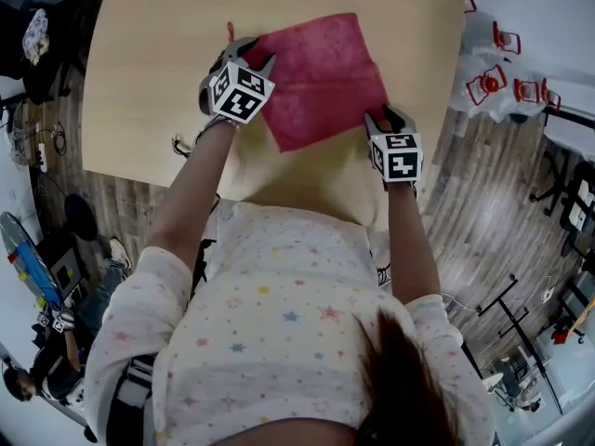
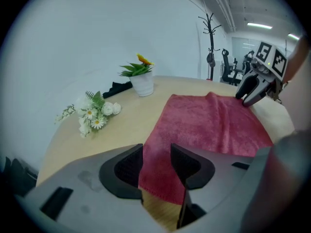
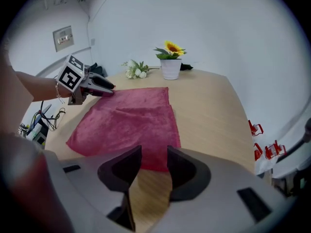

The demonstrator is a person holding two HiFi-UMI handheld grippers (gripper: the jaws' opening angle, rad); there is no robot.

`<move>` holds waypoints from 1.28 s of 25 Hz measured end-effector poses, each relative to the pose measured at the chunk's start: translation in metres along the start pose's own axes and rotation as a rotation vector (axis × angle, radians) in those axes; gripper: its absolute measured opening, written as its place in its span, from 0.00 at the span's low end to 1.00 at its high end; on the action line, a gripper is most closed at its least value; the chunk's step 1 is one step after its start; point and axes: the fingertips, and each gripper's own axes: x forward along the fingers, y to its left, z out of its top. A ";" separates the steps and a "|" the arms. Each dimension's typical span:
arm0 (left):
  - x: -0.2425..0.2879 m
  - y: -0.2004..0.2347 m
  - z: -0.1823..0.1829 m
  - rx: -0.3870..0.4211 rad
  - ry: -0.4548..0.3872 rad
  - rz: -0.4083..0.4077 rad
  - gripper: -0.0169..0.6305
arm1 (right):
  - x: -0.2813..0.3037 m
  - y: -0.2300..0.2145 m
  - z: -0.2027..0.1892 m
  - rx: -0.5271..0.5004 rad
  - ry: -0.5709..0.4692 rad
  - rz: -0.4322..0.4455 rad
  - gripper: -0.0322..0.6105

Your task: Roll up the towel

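Observation:
A red towel (image 1: 325,77) lies flat on the wooden table (image 1: 149,91), with a soft fold ridge across it. My left gripper (image 1: 253,56) hovers at the towel's near left corner. In the left gripper view its jaws (image 2: 155,154) stand apart over that corner of the towel (image 2: 204,123), and the pads do not press on the cloth. My right gripper (image 1: 389,117) is at the near right corner. In the right gripper view it (image 3: 154,157) is open above the hem of the towel (image 3: 129,120), with bare wood below. Each gripper shows in the other's view (image 2: 249,95) (image 3: 104,89).
A potted sunflower (image 3: 170,64) and a bunch of white flowers (image 3: 136,71) stand at the table's far edge, beyond the towel. The person's body is against the near edge. Red-and-white items (image 1: 502,82) lie on the floor to the right, and cables and gear to the left.

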 end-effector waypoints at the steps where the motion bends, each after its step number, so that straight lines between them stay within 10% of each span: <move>1: 0.002 0.000 -0.004 -0.004 0.015 0.004 0.27 | 0.000 -0.001 -0.002 -0.003 0.003 -0.004 0.31; 17: -0.036 -0.018 -0.045 -0.175 0.100 0.225 0.27 | 0.013 -0.030 0.018 -0.062 0.000 -0.022 0.31; 32: -0.048 -0.032 -0.052 -0.180 0.047 0.161 0.28 | -0.001 -0.034 0.006 -0.101 -0.011 -0.013 0.35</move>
